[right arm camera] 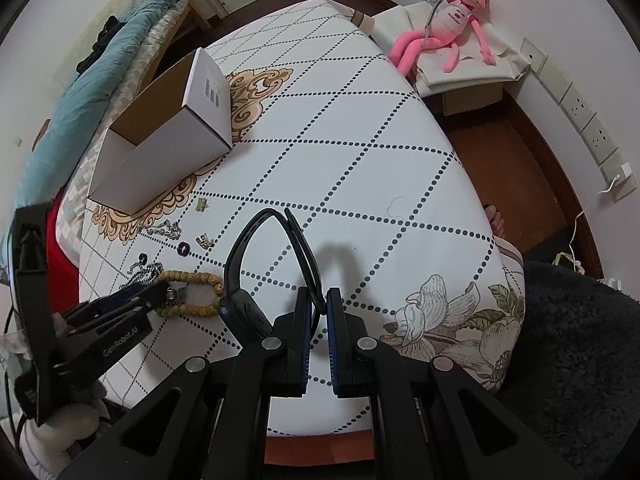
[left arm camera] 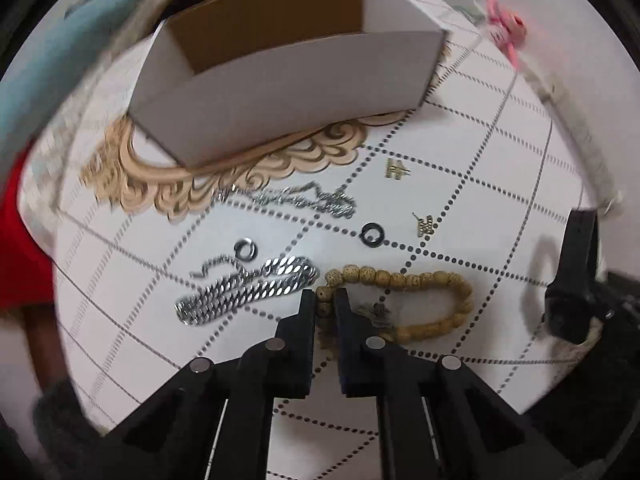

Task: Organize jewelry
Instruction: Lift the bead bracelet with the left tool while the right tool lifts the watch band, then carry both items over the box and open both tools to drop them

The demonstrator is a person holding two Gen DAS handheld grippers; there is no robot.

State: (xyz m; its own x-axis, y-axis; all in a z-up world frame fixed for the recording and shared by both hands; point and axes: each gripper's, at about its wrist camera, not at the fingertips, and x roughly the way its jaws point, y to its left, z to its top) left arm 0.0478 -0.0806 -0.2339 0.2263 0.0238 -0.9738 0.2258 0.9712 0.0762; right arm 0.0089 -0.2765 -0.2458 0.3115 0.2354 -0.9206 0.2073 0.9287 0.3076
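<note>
My left gripper (left arm camera: 325,298) is shut on the left end of a tan bead bracelet (left arm camera: 432,280) lying on the white tablecloth (left arm camera: 500,184); it also shows in the right wrist view (right arm camera: 160,294). My right gripper (right arm camera: 319,300) is shut on a black wristband (right arm camera: 256,256), held up above the cloth. A thick silver chain (left arm camera: 248,292), a thinner silver chain (left arm camera: 296,198), two black rings (left arm camera: 372,235) (left arm camera: 245,249) and two small gold earrings (left arm camera: 396,168) (left arm camera: 426,225) lie loose. An open white cardboard box (left arm camera: 288,80) stands behind them.
A teal blanket (right arm camera: 120,48) lies beyond the table's left side. A pink plush toy (right arm camera: 448,28) sits on a cloth-covered box at the back right. A dark fuzzy rug (right arm camera: 580,340) lies at the right. Wall sockets (right arm camera: 580,116) line the right wall.
</note>
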